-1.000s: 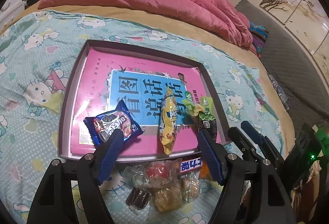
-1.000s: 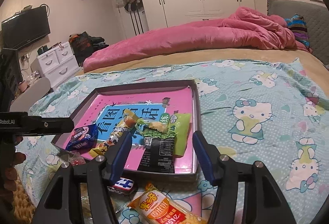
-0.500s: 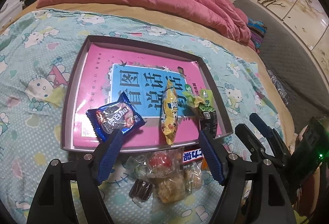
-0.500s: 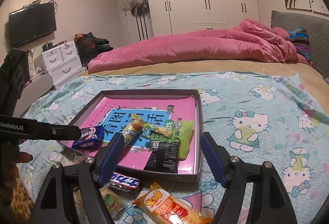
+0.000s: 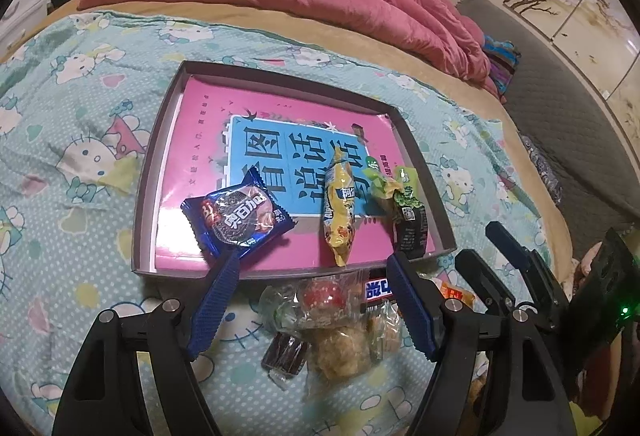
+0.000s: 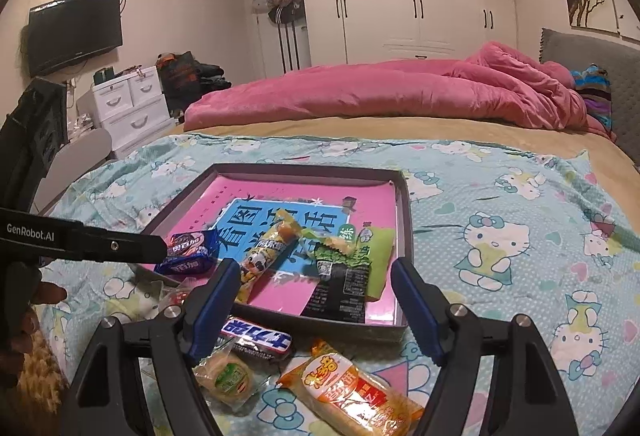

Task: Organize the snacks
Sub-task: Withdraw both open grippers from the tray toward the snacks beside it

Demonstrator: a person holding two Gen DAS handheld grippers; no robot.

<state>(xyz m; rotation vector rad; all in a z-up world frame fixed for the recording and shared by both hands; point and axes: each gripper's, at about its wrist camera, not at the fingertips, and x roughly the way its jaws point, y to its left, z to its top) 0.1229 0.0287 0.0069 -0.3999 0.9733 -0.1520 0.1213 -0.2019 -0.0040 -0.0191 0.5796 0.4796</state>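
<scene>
A grey tray [image 5: 144, 196] with a pink and blue printed sheet lies on the bed. In it are a blue cookie packet [image 5: 236, 220], a yellow snack packet [image 5: 339, 212] and a green and black packet [image 5: 406, 216]. My left gripper [image 5: 312, 268] stands open over the tray's near edge, above a pile of loose snacks [image 5: 332, 320] and a Snickers bar [image 5: 378, 286]. My right gripper [image 6: 314, 272] is open and holds nothing, just short of the tray [image 6: 404, 328]. In front of it lie the Snickers bar [image 6: 256, 336], an orange packet [image 6: 352, 392] and a green round pastry [image 6: 228, 380].
A cat-print sheet [image 6: 500, 248] covers the bed, with a pink quilt [image 6: 400, 92] heaped at the far side. In the right wrist view the left gripper [image 6: 160, 248] reaches in from the left, a hand [image 6: 24, 300] behind it. The right gripper [image 5: 480, 244] shows in the left wrist view.
My right gripper's jaws have widened and it has drawn back from the tray, leaving the green and black packet inside. The left gripper has barely shifted.
</scene>
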